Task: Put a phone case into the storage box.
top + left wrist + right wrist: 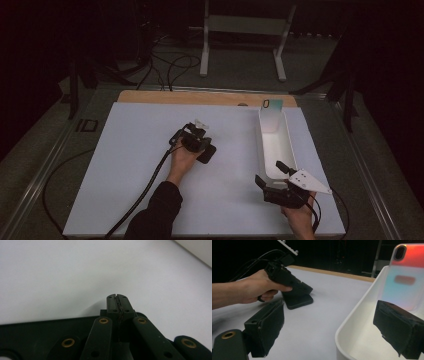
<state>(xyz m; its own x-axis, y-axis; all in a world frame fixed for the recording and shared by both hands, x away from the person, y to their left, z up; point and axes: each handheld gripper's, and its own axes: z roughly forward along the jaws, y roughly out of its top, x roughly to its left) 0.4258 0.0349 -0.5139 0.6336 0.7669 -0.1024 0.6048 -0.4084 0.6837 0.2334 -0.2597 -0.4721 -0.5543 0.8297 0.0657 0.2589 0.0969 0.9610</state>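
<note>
High view is showing the left gripper (pixel 199 145) pressing down on a dark phone (pixel 206 153) lying flat near the middle of the table (pixel 125 165). Its jaws are sitting fully together with nothing between them, as the left gripper view is making plain. At about four o'clock from it, the right gripper (pixel 271 172) is hovering with jaws apart over the near end of the white bin (pixel 287 142). A pale phone case (pixel 271 116) is leaning inside the bin's far end. Judging by this, the dark phone is still waiting to be lifted. The right gripper view is revealing the case's camera cutout (pixel 400 252)
</note>
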